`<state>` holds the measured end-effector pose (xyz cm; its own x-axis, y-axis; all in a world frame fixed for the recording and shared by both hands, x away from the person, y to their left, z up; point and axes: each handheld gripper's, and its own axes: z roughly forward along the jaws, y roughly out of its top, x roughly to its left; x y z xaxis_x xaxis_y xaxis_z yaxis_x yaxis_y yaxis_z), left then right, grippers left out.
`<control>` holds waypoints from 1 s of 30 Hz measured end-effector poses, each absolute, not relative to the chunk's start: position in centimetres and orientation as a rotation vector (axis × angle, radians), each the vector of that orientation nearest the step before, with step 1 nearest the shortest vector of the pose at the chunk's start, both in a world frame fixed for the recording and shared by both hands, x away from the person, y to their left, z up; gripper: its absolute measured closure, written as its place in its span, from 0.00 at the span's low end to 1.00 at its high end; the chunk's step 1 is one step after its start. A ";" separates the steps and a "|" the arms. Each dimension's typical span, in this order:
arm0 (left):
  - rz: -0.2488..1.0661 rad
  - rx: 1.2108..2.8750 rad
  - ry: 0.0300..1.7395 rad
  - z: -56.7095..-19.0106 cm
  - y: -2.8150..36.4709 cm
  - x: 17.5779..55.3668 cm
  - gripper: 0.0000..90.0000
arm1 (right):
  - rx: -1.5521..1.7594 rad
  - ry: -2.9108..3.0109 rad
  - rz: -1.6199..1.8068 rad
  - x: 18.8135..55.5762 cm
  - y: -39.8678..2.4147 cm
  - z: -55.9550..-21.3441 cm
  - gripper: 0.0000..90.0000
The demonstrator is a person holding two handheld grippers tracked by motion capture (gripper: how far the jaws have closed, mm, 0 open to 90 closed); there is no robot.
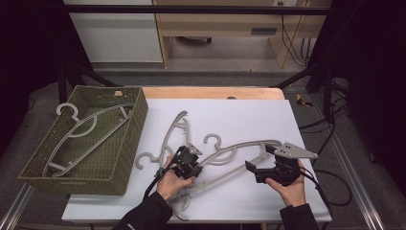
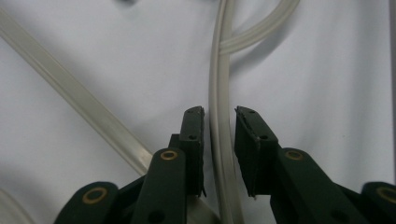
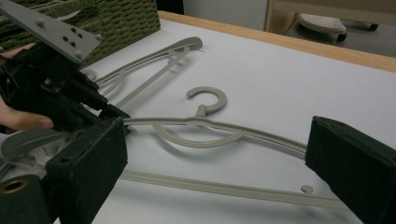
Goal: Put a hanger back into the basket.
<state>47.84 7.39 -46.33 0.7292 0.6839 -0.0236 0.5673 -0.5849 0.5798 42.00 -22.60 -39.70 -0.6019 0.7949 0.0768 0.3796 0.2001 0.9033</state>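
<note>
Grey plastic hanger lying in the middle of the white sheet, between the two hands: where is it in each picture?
High view: the grey plastic hanger lies at centre, between the hands.
Left gripper view: its bar runs up between the open jaws.
Right gripper view: it stretches across the middle, hook uppermost.
Shared landmark: the left gripper straddling its arm.
</note>
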 end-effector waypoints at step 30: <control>0.368 2.137 0.963 -40.3 11.5 46.6 0.91 | 1.096 2.025 1.399 41.5 -23.9 -38.7 0.04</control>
